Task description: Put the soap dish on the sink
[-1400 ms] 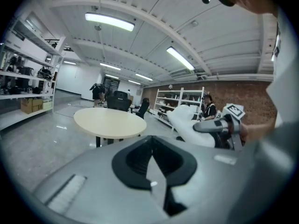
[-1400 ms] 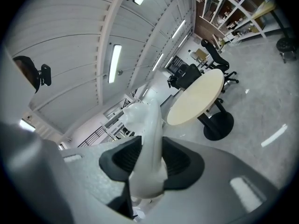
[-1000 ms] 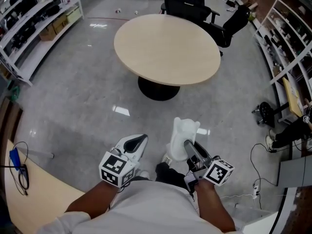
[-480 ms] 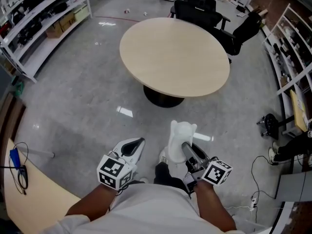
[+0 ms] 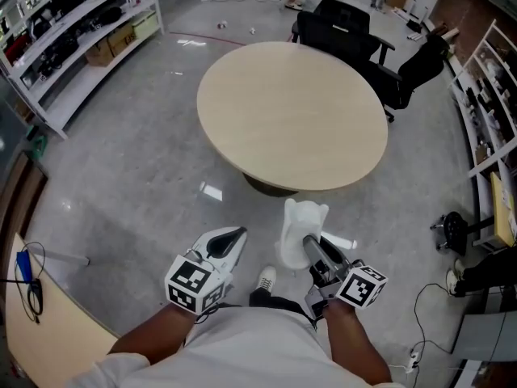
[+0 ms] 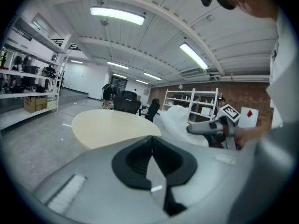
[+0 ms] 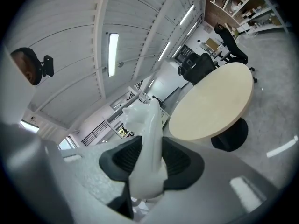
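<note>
My right gripper (image 5: 311, 250) is shut on the white soap dish (image 5: 300, 231), which I carry in front of me above the grey floor. In the right gripper view the soap dish (image 7: 147, 148) stands on edge between the black pads (image 7: 180, 164), pinched at its lower part. My left gripper (image 5: 229, 238) is held beside it at the left, jaws closed together with nothing between them; the left gripper view shows its pads (image 6: 166, 162) meeting. From the left gripper view I see the soap dish (image 6: 184, 122) and the right gripper (image 6: 205, 127) at the right. No sink is in view.
A round beige table (image 5: 291, 113) on a black pedestal stands just ahead. Black office chairs (image 5: 343, 27) are behind it. White shelving (image 5: 73, 31) lines the left side, more shelves (image 5: 493, 79) the right. A curved wooden desk edge (image 5: 48, 314) with cables lies at the lower left.
I have walked forward: the round table has come closer and shifted a little right. Both grippers keep the same pose in front of me, the right one still holding the dish.
</note>
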{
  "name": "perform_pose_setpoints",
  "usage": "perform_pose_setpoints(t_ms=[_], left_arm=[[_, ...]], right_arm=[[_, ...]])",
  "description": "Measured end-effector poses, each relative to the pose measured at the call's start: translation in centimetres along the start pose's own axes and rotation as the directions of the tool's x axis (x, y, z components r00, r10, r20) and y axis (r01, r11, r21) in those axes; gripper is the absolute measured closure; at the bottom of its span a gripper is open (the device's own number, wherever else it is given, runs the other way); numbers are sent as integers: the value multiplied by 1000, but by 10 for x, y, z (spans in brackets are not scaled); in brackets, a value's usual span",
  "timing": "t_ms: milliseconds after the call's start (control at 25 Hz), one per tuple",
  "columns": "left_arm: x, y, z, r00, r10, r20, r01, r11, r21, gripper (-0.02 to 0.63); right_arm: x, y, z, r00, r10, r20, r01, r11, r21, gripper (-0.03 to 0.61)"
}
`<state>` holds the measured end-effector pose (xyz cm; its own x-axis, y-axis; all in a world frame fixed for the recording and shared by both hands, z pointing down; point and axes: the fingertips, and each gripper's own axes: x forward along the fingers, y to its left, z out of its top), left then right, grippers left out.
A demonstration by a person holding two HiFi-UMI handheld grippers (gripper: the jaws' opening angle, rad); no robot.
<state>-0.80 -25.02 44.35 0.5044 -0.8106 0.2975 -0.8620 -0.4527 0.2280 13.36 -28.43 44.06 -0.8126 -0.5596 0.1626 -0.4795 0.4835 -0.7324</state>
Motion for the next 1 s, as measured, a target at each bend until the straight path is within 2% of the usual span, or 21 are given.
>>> perform_pose_setpoints(t_ms=[360, 560, 760, 1000], left_arm=[[75, -1, 21, 999, -25, -19, 26, 999, 31, 606], [108, 7, 35, 1000, -6, 4, 5, 999, 48, 606], [118, 13, 41, 1000, 9, -15, -8, 999, 49, 606], [125, 42, 45, 998, 50, -24, -49, 998, 26, 606]], right_arm=[[11, -44, 60, 999, 18, 42, -17, 999, -31, 440], [23, -65, 82, 999, 36, 39, -35, 999, -42, 440], [34, -77, 90, 999, 39, 26, -39, 999, -9, 440], [55, -88, 95, 999, 38, 11, -38, 999, 5, 440]])
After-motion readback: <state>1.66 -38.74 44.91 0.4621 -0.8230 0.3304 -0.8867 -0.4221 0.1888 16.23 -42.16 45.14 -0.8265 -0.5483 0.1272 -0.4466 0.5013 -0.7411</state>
